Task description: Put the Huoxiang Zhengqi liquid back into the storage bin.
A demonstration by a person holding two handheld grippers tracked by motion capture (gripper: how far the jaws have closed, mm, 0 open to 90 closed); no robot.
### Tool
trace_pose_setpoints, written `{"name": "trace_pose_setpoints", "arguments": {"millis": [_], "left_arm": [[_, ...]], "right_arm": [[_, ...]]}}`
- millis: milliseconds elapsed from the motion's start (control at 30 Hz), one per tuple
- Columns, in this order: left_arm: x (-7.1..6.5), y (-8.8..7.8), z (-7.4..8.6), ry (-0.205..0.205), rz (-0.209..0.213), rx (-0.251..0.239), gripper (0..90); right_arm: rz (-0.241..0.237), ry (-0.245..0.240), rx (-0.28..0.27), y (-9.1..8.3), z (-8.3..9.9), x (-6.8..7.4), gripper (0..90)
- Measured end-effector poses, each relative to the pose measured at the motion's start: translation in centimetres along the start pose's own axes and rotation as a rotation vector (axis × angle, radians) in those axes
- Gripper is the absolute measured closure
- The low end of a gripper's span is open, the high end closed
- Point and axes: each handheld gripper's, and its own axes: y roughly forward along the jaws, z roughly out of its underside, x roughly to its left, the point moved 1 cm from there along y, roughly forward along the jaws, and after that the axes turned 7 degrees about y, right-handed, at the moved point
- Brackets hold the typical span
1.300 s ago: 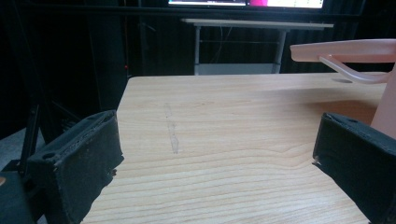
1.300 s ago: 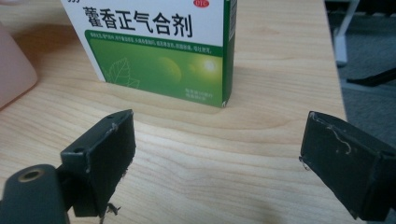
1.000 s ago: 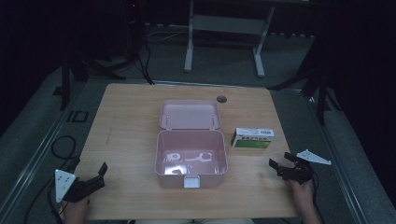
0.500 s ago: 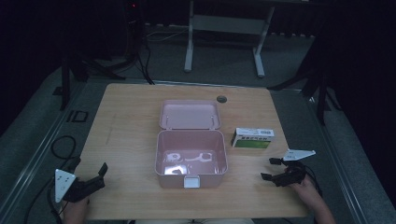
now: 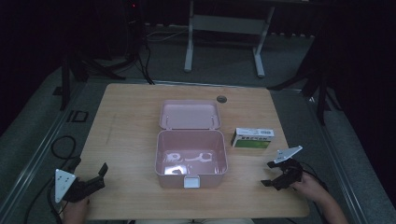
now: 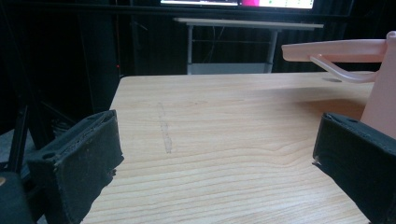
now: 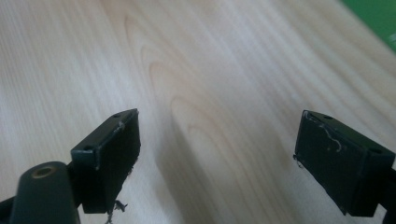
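Left gripper (image 5: 88, 179) agape | right gripper (image 5: 273, 173) agape | pink box (image 5: 190, 158) contents indistinct

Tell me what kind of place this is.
Probably a dim lab or recording studio, not a home: a lone wooden table on grey carpet, dark curtains around, a metal-legged bench behind, and cables trailing across the floor.

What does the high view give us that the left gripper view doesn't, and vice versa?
High view alone: the pink box's open interior with pale items lying inside, the green-and-white carton to its right, the right gripper, and the left gripper seen from outside. Left gripper view alone: a close look between its own two black jaws, spread wide with nothing between them, and the box's lid from the side, with a thin handle under it. Both: the wooden table, the pink box, the dark room behind.
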Motion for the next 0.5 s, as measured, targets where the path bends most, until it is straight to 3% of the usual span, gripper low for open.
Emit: {"name": "trace_pose_setpoints", "arguments": {"millis": [233, 500], "left_arm": [[0.0, 0.0, 0.0, 0.001, -0.001, -0.001, 1.1], [0.0, 0.0, 0.0, -0.001, 0.001, -0.001, 1.1]], "right_arm": [[0.025, -0.068, 0.145, -0.1, -0.9, 0.5, 13.6], [0.027, -0.103, 0.204, -0.4, -2.0, 0.9, 13.7]]}}
